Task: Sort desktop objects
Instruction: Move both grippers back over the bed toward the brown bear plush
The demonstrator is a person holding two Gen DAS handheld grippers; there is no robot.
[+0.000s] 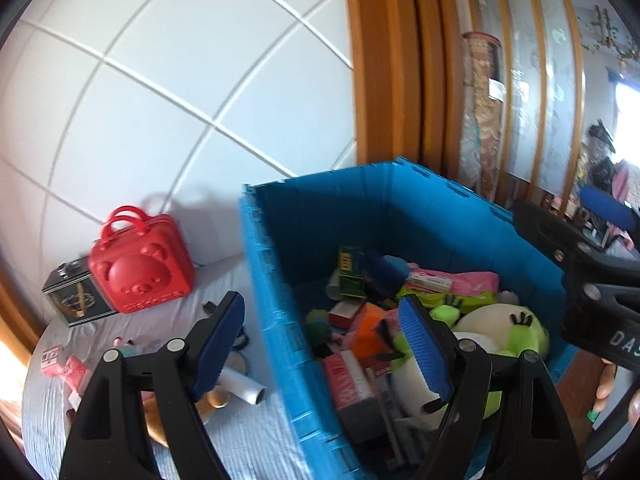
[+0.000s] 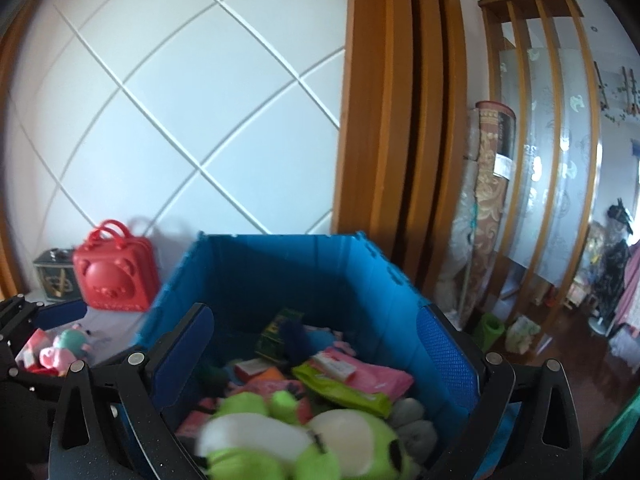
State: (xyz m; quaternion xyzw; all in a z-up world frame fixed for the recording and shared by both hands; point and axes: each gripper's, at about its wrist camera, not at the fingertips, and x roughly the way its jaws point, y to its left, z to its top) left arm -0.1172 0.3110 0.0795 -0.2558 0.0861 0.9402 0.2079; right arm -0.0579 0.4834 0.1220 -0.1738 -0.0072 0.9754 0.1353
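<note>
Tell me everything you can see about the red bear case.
The red bear case looks like glossy moulded plastic, with a bear face in relief on its front and two loop handles on top. It stands upright and closed on the pale cloth, near the white panelled wall. A dark box sits right beside it.

This is a lived-in home. A white padded wall panel (image 2: 168,92) with diagonal seams stands beside a wooden door frame (image 2: 384,120) and a slatted wooden room divider (image 2: 560,128) with frosted glass. A rolled patterned rug (image 2: 486,184) leans beside the divider, on a dark wood floor (image 2: 560,364). A blue crate (image 1: 400,216) holds plush toys and snack packets.
</note>
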